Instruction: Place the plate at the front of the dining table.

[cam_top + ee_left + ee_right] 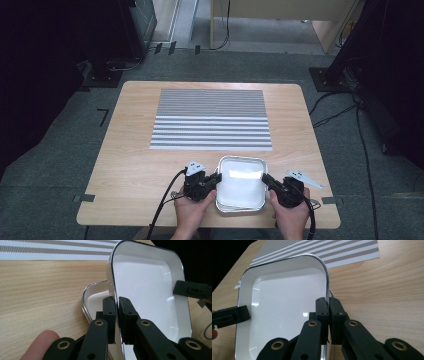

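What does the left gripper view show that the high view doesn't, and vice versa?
Left gripper view alone: a second tray lying on the wood under the lifted tray, and the left gripper jaws pinching the lifted tray's rim. High view alone: the whole table, grey carpet and floor cables. Both: the white tray held at opposite rims by left and right gripper, plus the striped mat.

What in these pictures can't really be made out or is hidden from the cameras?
- Second tray underneath, left gripper view: the lifted white tray and the left claw cover most of it.
- Second tray, right gripper view: hidden behind the lifted tray pinched by the right claw.
- Lifted tray's underside: faces away in every view.
- Room beyond the table, high view: too dark to read.
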